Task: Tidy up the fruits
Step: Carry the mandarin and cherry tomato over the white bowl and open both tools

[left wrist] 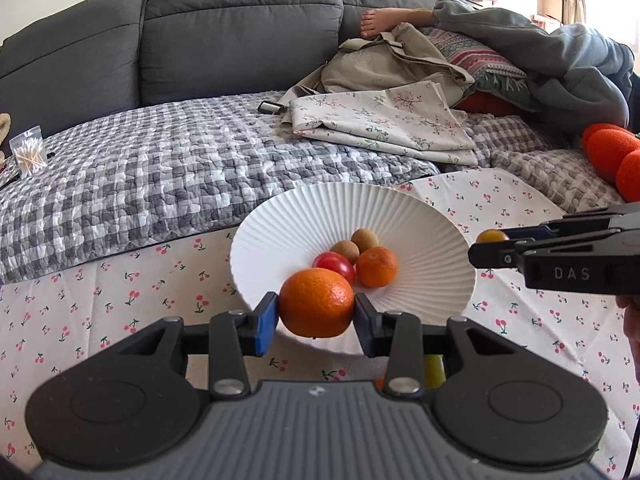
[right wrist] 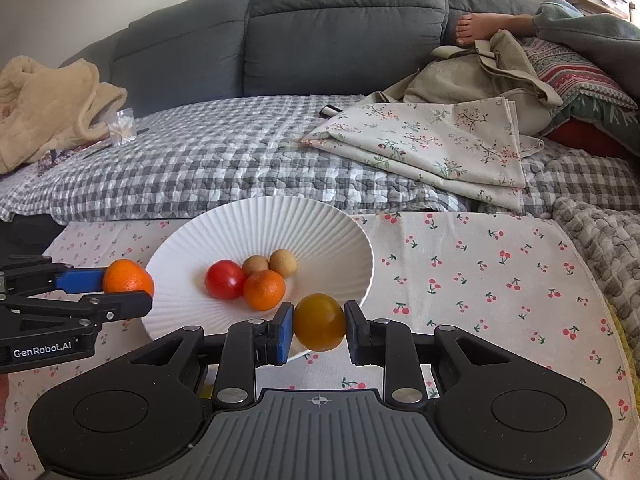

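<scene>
A white ribbed plate [left wrist: 288,216] [right wrist: 240,224] sits on the cherry-print cloth. In it lie a red tomato [left wrist: 335,265] [right wrist: 225,279], a small orange [left wrist: 377,266] [right wrist: 264,289] and two brown round fruits [left wrist: 365,239] [right wrist: 283,263]. My left gripper [left wrist: 316,311] [right wrist: 132,286] is shut on a large orange [left wrist: 316,302] [right wrist: 127,276] at the plate's near rim. My right gripper [right wrist: 319,326] [left wrist: 486,246] is shut on a yellow-orange tomato [right wrist: 319,322] [left wrist: 491,236], beside the plate's right rim.
The cherry-print cloth [right wrist: 480,272] covers the surface under the plate. Behind it a grey sofa [left wrist: 240,32] carries a checked quilt [left wrist: 140,184], folded floral fabric [left wrist: 384,120], a beige bag and a person's bare foot [left wrist: 374,22]. Orange round cushions [left wrist: 612,152] lie at far right.
</scene>
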Demonstrator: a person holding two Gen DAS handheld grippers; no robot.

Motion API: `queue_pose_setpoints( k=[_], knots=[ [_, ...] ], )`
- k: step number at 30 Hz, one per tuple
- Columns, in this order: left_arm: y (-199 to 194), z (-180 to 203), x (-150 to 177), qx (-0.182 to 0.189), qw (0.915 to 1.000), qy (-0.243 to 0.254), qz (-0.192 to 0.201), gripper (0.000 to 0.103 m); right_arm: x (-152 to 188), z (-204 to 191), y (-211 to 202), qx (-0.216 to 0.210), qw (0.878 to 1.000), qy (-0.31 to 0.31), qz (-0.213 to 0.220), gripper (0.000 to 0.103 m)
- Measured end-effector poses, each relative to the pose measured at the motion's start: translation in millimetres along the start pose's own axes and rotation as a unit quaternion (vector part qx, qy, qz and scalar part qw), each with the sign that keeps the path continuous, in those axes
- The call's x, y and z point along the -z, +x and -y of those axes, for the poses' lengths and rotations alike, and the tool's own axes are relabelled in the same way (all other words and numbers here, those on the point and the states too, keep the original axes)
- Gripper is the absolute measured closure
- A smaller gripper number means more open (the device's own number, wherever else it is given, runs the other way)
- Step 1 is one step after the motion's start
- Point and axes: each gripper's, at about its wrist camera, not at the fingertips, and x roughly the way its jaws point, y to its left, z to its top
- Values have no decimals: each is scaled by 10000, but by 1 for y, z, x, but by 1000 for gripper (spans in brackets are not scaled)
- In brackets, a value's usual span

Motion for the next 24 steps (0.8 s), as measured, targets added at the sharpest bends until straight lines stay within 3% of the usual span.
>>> queue_pose_setpoints(
  k=[15,24],
  knots=[
    [28,11,5,31,9995,296,-74,64,10,-22,27,-97,9992,-357,-121,77],
    [30,11,6,62,9996,233,-138,62,8,-14,26,-58,9998,-140,-92,75]
  ],
)
